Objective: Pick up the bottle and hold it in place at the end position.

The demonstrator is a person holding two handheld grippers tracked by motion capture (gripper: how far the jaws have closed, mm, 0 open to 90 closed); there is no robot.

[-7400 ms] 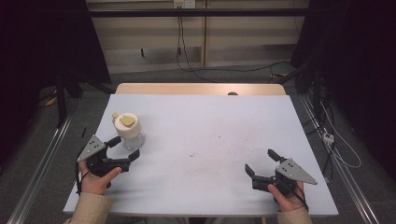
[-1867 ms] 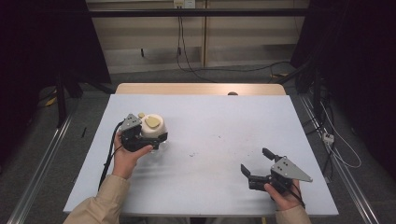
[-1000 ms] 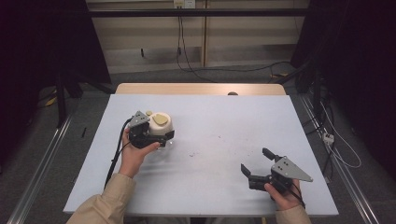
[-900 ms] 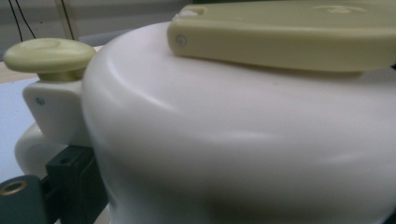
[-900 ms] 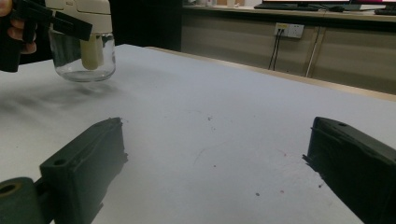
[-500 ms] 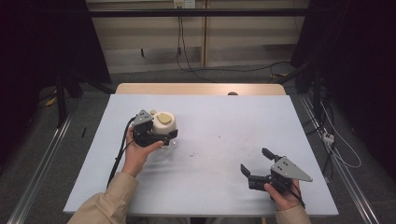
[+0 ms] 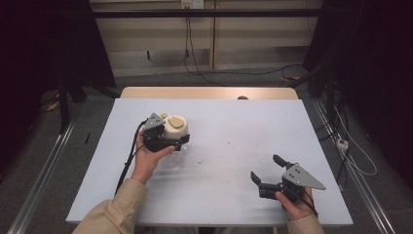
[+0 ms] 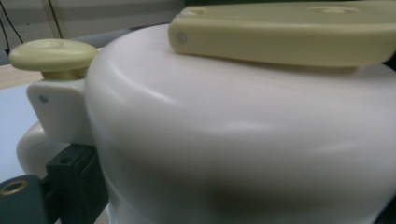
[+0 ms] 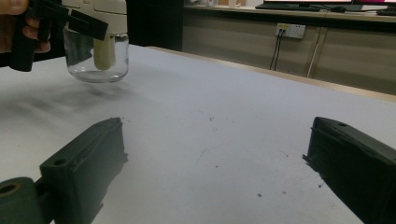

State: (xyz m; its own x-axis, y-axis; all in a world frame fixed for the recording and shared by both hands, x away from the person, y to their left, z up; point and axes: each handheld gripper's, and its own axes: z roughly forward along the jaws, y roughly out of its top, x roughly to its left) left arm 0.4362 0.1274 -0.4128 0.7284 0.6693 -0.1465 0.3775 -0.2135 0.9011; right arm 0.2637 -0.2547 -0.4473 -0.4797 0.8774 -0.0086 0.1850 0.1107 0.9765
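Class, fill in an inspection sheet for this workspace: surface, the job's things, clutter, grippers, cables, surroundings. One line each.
Surface: pale table, small dark specks near its middle.
Job's things: glass jar with a cream lid; it appears lifted off the table.
Clutter: nothing seen.
Grippers: left gripper shut on the jar's lid; right gripper open, low over the table's near right part.
Cables: black cable trails from the left gripper along the sleeve; more cables hang at the far wall.
Surroundings: dark curtains on both sides, wall socket, grey floor.

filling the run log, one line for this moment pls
left gripper: shut on jar, lifted off table | right gripper: open, idle on table
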